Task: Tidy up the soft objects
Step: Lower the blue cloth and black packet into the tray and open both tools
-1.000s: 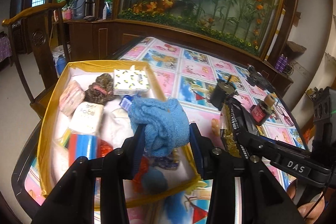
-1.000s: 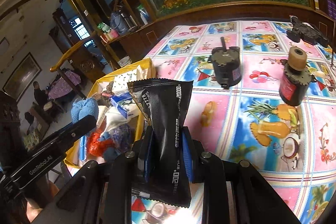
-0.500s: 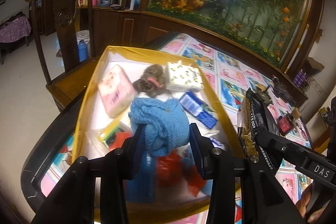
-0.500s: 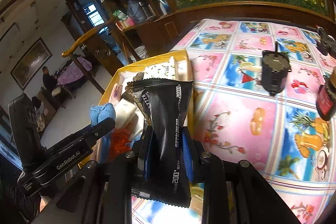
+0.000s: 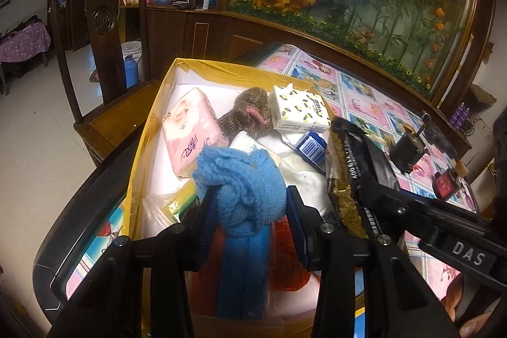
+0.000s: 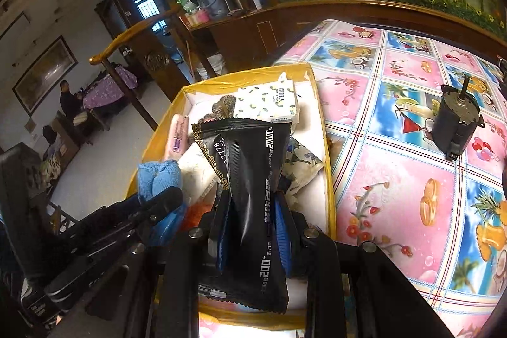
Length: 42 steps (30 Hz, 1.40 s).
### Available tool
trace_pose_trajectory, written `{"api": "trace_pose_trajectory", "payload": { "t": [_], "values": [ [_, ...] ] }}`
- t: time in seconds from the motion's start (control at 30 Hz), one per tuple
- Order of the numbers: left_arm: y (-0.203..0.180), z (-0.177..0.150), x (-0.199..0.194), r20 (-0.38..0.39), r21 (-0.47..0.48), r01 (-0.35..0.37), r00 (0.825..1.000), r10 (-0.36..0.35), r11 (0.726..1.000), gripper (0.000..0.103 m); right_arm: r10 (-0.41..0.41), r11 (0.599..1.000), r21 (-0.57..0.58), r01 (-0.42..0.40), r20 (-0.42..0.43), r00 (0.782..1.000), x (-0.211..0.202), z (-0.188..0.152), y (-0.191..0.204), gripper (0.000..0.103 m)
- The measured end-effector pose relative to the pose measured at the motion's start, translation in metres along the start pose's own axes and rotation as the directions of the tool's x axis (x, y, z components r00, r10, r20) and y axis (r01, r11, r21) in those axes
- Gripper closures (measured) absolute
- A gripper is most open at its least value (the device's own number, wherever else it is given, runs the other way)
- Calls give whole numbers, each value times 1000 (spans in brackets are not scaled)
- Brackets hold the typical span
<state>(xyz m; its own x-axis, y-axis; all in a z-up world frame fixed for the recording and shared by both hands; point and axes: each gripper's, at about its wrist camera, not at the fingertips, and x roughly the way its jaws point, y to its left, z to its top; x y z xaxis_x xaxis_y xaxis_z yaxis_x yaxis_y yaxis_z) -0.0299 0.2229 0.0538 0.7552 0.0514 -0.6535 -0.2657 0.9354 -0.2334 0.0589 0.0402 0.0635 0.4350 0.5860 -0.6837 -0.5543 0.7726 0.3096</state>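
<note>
My left gripper is shut on a crumpled blue cloth and hangs over the near half of a yellow-rimmed box. The right gripper is shut on a black foil packet, held upright above the same box near its right rim. From the left wrist view that packet stands just right of the cloth. Inside the box lie a pink tissue pack, a brown knitted piece, a white lemon-print tissue pack and a blue carton.
On the pink and blue patterned tablecloth to the right of the box stand a black motor and a small dark bottle. A wooden chair stands left of the table. People sit far off at a purple-covered table.
Both grippers have swung left from over the tablecloth to above the box, each keeping its grip. The motor and bottle have slid toward the right edge of both views.
</note>
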Motion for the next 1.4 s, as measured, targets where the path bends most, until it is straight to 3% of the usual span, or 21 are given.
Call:
{"api": "trace_pose_trajectory", "payload": {
  "t": [0.17,0.5,0.8,1.4],
  "values": [
    [-1,-4,4,6,13,-7,1000,7,1000,61,-6,1000,7,6,-33,999,17,-3,-4,75],
    [5,-4,7,31,-30,9,999,-9,999,60,-28,997,-69,29,7,1000,23,-11,4,75],
    [-1,-3,13,12,-8,-36,999,36,999,58,-17,994,-104,17,5,1000,30,-9,5,74],
    [-2,-2,23,-24,-8,-79,997,79,997,43,35,998,-58,-34,13,999,26,-11,-8,69]
  ]
}}
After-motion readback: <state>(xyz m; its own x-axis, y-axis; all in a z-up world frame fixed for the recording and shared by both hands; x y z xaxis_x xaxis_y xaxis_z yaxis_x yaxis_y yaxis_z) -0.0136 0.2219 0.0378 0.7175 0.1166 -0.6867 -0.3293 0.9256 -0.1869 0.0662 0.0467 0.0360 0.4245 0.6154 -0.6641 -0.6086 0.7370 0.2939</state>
